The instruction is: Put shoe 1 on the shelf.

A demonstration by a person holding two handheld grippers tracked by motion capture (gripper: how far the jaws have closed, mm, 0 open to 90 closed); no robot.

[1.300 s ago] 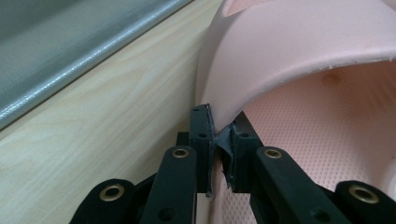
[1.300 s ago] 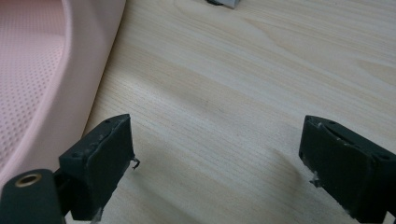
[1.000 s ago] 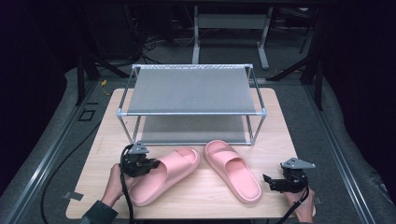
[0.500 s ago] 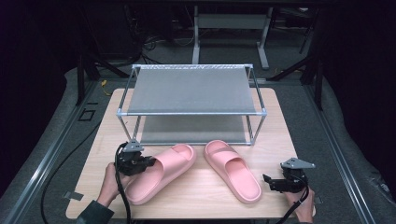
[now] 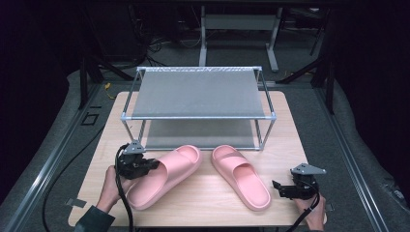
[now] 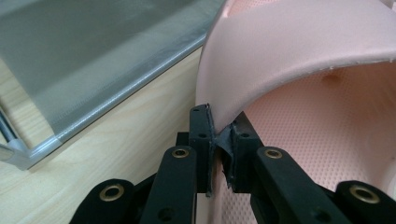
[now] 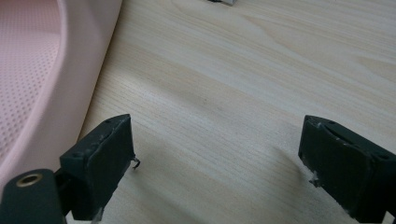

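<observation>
Two pink slippers lie on the wooden table (image 5: pixel 203 205) in front of a two-tier rack (image 5: pixel 198 92). My left gripper (image 5: pixel 145 164) is shut on the left slipper (image 5: pixel 164 176), at its left side where the strap meets the sole. In the left gripper view the jaws pinch the thin strap edge (image 6: pixel 219 126) of that slipper (image 6: pixel 299 51). The right slipper (image 5: pixel 241 176) lies untouched. To its right, my right gripper (image 5: pixel 278 187) stands open, low over the bare wood. In the right gripper view its jaws (image 7: pixel 219 154) hold nothing and the slipper's rim (image 7: pixel 37 70) is at the left.
The rack has grey mesh shelves in a metal frame; its lower shelf (image 6: pixel 93 56) sits just beyond the left slipper. Cables trail from both grippers off the table's front edge. Dark floor and stands surround the table.
My left gripper has risen a little and drifted left, taking the gripped side of the left slipper with it. The right gripper and right slipper have stayed put.
</observation>
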